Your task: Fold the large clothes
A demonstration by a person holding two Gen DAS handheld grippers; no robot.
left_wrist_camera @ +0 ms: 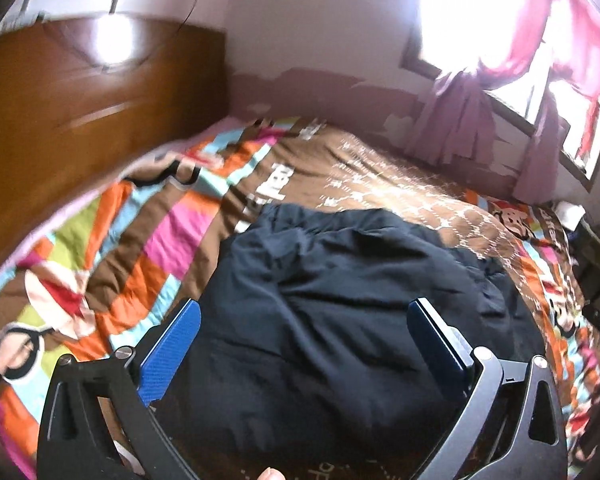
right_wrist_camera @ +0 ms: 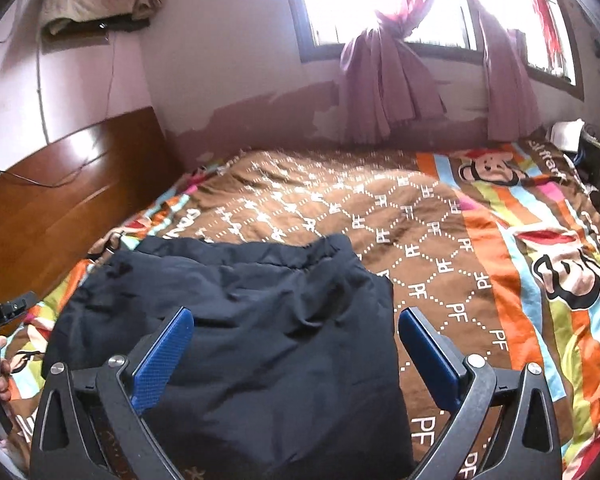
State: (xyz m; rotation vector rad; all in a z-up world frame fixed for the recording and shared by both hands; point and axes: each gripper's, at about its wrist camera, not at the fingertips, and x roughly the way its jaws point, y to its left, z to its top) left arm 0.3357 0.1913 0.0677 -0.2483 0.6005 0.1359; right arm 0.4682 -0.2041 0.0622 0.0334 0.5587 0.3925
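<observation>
A dark navy garment (left_wrist_camera: 340, 300) lies folded into a rough rectangle on the bed, with its elastic waistband at the far edge (right_wrist_camera: 284, 256). My left gripper (left_wrist_camera: 304, 312) hangs above its near part, jaws wide apart, nothing between the blue pads. Over the garment's near right side my right gripper (right_wrist_camera: 296, 320) is open too, and its pads touch no cloth. In the right wrist view the left tool (right_wrist_camera: 4, 320) and the hand that holds it show at the left edge.
A bedspread (right_wrist_camera: 440, 240) with brown, orange and striped cartoon print covers the bed. A wooden headboard (left_wrist_camera: 92, 112) stands at the left. Purple curtains (right_wrist_camera: 384, 80) hang below a bright window on the far wall. Some clutter (right_wrist_camera: 572, 136) sits at the far right.
</observation>
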